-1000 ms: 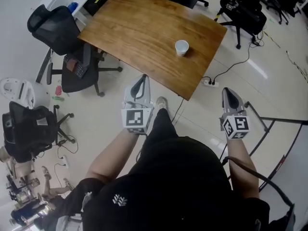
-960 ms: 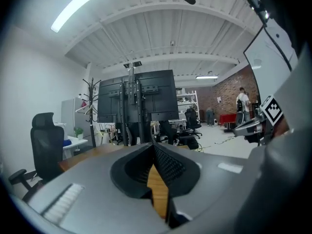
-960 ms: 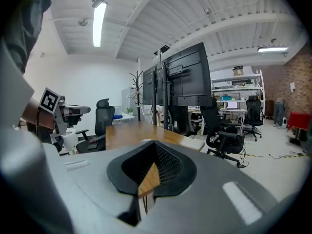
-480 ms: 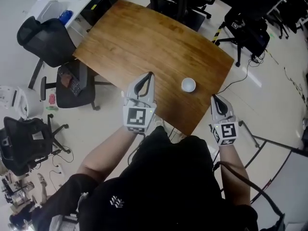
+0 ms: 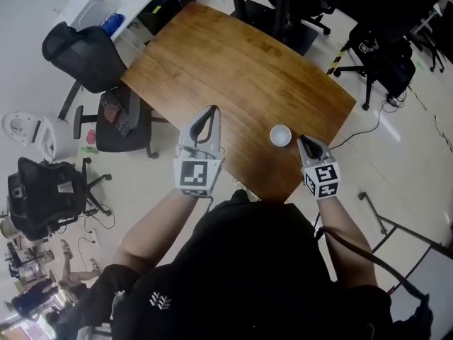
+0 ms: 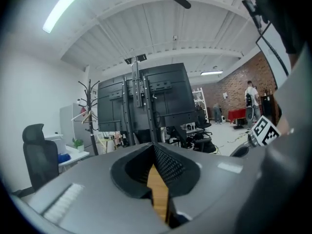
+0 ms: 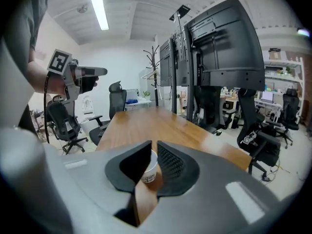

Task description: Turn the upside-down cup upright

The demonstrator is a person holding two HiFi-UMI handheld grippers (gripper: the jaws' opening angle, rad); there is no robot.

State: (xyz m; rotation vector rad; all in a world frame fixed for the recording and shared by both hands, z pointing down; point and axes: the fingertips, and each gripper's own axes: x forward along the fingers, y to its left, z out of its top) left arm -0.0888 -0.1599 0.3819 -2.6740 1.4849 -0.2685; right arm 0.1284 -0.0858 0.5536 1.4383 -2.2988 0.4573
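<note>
A white paper cup (image 5: 280, 135) stands on the wooden table (image 5: 233, 69) near its near right corner. In the right gripper view the cup (image 7: 150, 168) shows through the slit between the jaws, a little ahead of them. My right gripper (image 5: 300, 139) is just right of the cup, tips low over the table edge. Its jaws (image 7: 152, 144) are opening by a narrow gap and nothing is pressed between them. My left gripper (image 5: 212, 110) hovers over the table's near edge, well left of the cup. Its jaws (image 6: 153, 147) are together and empty.
Black office chairs (image 5: 85, 48) and a chair with a bag (image 5: 42, 190) stand left of the table, beside a white side desk (image 5: 106, 9). Another black chair (image 5: 382, 41) is at the far right. Tall monitor stands (image 7: 214, 48) rise beyond the table's far end.
Both grippers have come forward from over the floor to the table's near edge. The right one sank and closed in beside the cup; the left one stopped over the edge.
</note>
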